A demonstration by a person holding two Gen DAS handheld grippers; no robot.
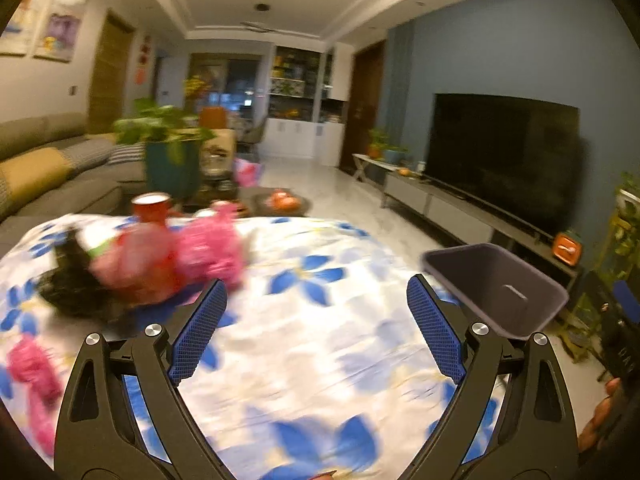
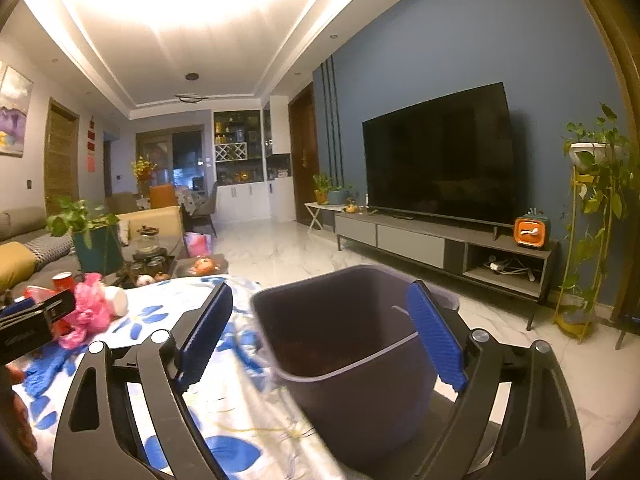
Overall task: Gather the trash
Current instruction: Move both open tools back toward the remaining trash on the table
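Observation:
On the blue-flowered tablecloth [image 1: 320, 344] lies a blurred heap of trash: a crumpled pink bag [image 1: 208, 248], a red bag [image 1: 136, 268], a red cup [image 1: 150, 206] and something dark [image 1: 68, 284]. My left gripper [image 1: 317, 280] is open above the cloth, right of the heap, nothing between its fingers. A dark purple bin [image 1: 500, 288] sits by the table's right edge. In the right wrist view the bin [image 2: 348, 392] stands between the open jaws of my right gripper [image 2: 320, 287]; the left pad [image 2: 208, 332] is clear of its wall. The pink bag [image 2: 90, 312] and a white cup [image 2: 116, 300] lie far left.
Another pink scrap [image 1: 30, 364] lies at the cloth's near left. Beyond the table stand a potted plant [image 1: 168, 148], a sofa [image 1: 48, 168], a coffee table with fruit [image 1: 284, 202], a TV [image 2: 440, 156] on a low console [image 2: 440, 244], and a plant stand [image 2: 592, 216]. A hand [image 1: 600, 420] shows at right.

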